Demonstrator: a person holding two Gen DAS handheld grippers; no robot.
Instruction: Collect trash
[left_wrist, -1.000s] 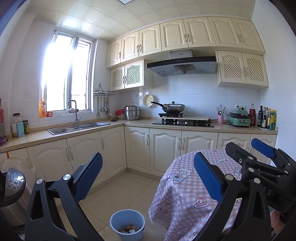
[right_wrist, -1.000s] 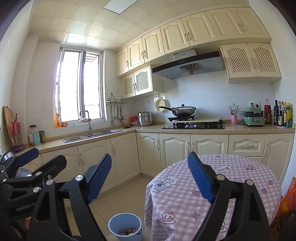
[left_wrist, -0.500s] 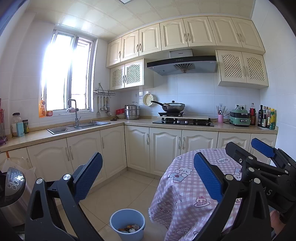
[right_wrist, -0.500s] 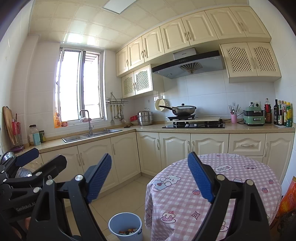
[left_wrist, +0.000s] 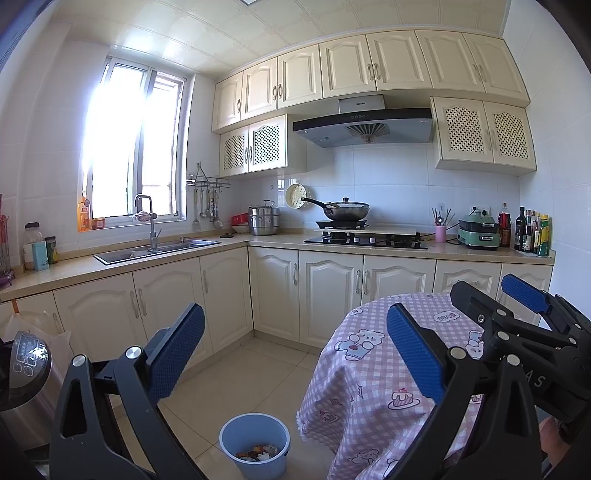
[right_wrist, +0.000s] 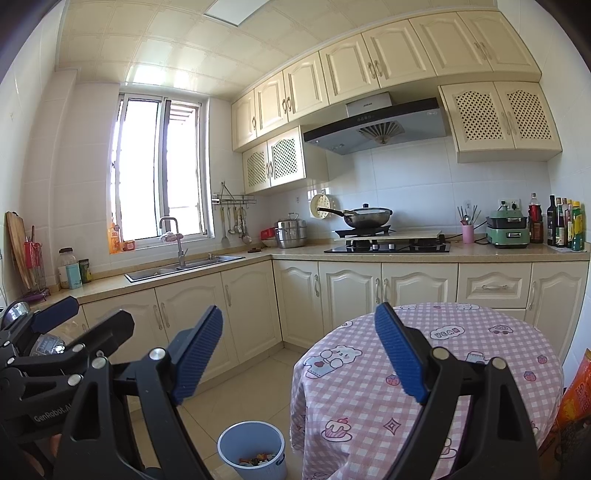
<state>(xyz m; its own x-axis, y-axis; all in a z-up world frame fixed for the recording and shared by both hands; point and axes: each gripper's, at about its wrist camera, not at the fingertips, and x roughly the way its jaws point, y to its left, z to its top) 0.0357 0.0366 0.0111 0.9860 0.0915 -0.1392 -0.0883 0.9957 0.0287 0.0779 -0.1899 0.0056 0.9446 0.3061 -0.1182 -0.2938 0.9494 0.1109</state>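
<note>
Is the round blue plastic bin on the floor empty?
No, the round blue plastic bin on the tiled floor already holds small colourful scraps at its bottom.

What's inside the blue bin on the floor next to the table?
The blue bin holds a small pile of mixed scraps, orange, white and dark. Its near wall hides the rest of its bottom.

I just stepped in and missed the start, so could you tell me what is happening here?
A person holds two grippers in a kitchen, collecting trash. The left gripper and right gripper are both raised with jaws open, holding nothing. On the floor beside the round table stands a blue bin with some scraps already inside. No loose trash shows on the tablecloth.
</note>
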